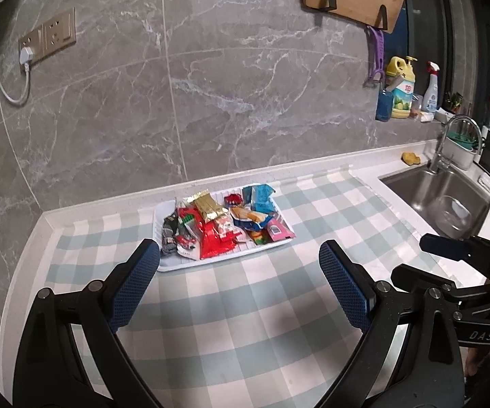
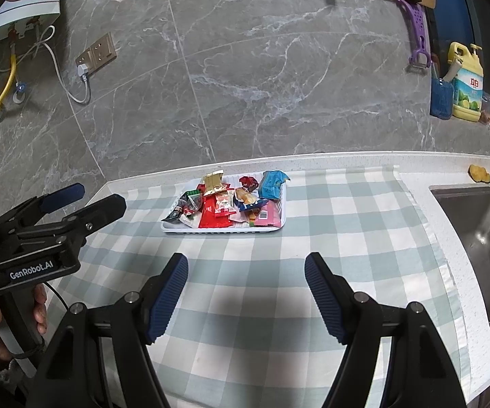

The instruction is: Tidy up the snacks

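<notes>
**Snack packets piled in the white tray, both tongs wide and empty**

The counter [image 2: 411, 183] runs under a grey marble wall and carries a pale green-and-white checked cloth [image 2: 245, 272], with a steel sink [image 2: 476, 224] off at 3 o'clock in the right wrist view. On the cloth, toward 12 o'clock from both cameras, sits a shallow white tray [image 2: 224, 230], ribbed on its floor, and in it lies the whole heap of snacks.

Largest in the heap is a red packet [image 2: 212, 216] at the front middle, then a blue packet [image 2: 270, 185] at the tray's 2 o'clock corner, a gold sachet [image 2: 213, 182] at the back, a pink packet [image 2: 268, 216] at the front right, and a dark wrapper [image 2: 177, 212] hanging over the 9 o'clock edge. The small pieces between them are too jumbled to name.

These look light, soft and crinkly, and their glossy film is likely slippery; contents such as biscuits may crush, so a gentle pinch seems wise. The flat crimped end seams look like the safest hold, and the pieces overhanging the rim are the easiest to reach first.

The left tongs [image 1: 240, 284] and the right tongs [image 2: 246, 294] both hover over bare cloth short of the tray, jaws spread wide, nothing between them.
</notes>
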`<state>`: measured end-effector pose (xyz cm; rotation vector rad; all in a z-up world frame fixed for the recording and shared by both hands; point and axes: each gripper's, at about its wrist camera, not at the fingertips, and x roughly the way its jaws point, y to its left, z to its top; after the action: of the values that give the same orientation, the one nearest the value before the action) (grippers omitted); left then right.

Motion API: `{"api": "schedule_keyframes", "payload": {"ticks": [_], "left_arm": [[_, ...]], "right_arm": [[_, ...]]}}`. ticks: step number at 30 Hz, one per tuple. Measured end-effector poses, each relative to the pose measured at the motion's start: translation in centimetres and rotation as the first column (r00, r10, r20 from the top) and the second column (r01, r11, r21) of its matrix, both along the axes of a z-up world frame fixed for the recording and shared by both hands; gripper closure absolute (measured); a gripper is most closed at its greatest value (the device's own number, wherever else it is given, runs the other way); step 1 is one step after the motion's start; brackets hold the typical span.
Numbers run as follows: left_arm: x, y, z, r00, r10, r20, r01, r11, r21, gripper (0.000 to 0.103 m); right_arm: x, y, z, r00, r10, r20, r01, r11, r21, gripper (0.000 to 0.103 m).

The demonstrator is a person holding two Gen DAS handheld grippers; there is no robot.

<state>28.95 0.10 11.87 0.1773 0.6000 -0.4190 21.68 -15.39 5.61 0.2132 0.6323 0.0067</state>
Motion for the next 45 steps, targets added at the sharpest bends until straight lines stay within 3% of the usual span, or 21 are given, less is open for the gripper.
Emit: {"api": "schedule_keyframes", "payload": {"ticks": [5, 12, 24, 45], "left_arm": [[-0.7, -0.2, -0.1, 0.998, 0.046, 0.052, -0.049, 0.998, 0.043, 0.007], [-1.7, 0.1, 0.0, 0.989, 0.098, 0.106, -0.104, 0.994, 0.046, 0.007], [-2.2, 0.7, -0.1, 0.997, 0.047, 0.06, -0.047, 0.999, -0.008, 0.007], [-2.8, 0.2, -0.5, 0.999, 0.019, 0.036, -0.019, 1.0, -0.005, 0.007]], "right_arm": [[0.0, 0.3, -0.3, 1.0, -0.004, -0.009, 0.004, 1.0, 0.006, 0.029], [-0.2, 0.5, -0.6, 1.0, -0.005, -0.019, 0.005, 1.0, 0.024, 0.029], [-0.6, 1.0, -1.0, 1.0, -0.013, -0.028, 0.014, 0.999, 0.037, 0.028], [-1.0, 1.4, -1.9, 0.998, -0.019, -0.063, 0.023, 0.998, 0.055, 0.025]]}}
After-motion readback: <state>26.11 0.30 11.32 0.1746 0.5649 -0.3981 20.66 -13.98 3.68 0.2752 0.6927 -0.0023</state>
